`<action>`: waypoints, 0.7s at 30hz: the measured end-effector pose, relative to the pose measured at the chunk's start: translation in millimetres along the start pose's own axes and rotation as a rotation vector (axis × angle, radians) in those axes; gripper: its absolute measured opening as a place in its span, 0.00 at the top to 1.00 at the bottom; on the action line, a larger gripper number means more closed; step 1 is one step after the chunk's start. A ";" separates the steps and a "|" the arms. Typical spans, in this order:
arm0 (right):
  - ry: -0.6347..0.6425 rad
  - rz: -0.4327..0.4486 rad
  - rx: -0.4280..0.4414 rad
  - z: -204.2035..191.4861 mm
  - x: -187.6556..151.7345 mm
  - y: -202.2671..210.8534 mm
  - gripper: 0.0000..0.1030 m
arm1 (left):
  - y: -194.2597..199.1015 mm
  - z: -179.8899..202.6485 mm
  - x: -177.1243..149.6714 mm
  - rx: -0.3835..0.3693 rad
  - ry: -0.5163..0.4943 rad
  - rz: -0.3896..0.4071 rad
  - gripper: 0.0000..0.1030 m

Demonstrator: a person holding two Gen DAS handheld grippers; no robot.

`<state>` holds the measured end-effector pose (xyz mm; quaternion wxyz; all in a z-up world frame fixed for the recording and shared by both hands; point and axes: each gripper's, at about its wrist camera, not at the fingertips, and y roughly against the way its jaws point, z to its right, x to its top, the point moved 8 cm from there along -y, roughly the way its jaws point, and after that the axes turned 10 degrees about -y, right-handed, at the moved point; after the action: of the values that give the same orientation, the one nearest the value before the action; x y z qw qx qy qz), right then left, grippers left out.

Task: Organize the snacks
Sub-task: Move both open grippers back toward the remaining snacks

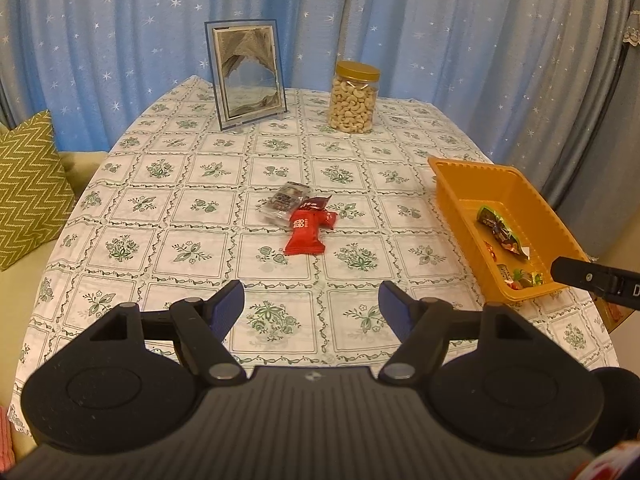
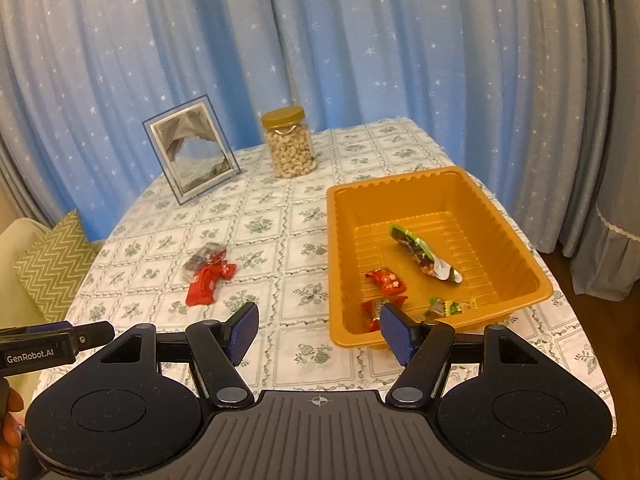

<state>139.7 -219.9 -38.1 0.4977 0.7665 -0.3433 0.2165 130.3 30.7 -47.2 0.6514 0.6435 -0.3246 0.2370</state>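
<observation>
A small pile of snack packets lies mid-table: a red packet (image 1: pixel 306 236) in front, a clear dark-printed packet (image 1: pixel 286 202) behind it; the pile also shows in the right wrist view (image 2: pixel 204 284). An orange tray (image 1: pixel 452 184) at the right holds a green packet (image 1: pixel 500 230) and other small wrapped snacks; in the right wrist view the tray (image 2: pixel 342 264) holds the green packet (image 2: pixel 424 254) and red packets (image 2: pixel 386 280). My left gripper (image 1: pixel 312 304) is open and empty, above the table short of the pile. My right gripper (image 2: pixel 318 326) is open and empty at the tray's near left corner.
A jar of cashews (image 1: pixel 353 98) with a gold lid and a framed sand picture (image 1: pixel 248 74) stand at the table's far side. Blue starred curtains hang behind. A green zigzag cushion (image 1: pixel 28 192) sits on a sofa at the left. The table edge falls away right of the tray.
</observation>
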 end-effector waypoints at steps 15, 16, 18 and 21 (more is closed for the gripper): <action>0.068 -0.016 0.021 -24.6 -2.6 -33.3 0.35 | -28.6 -20.0 2.2 0.004 0.019 -0.027 0.30; 0.074 -0.019 0.022 -26.8 -2.9 -37.2 0.35 | -32.6 -21.6 2.8 0.005 0.019 -0.030 0.30; 0.084 -0.027 0.025 -31.0 -3.3 -46.3 0.35 | -41.8 -24.5 4.1 0.006 0.021 -0.040 0.30; 0.097 -0.045 0.029 -36.3 -4.2 -62.6 0.35 | -55.4 -28.6 5.5 0.001 0.025 -0.049 0.30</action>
<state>183.7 -168.6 -64.5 0.5072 0.7699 -0.2981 0.2472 177.7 55.2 -80.0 0.6607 0.6485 -0.3005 0.2294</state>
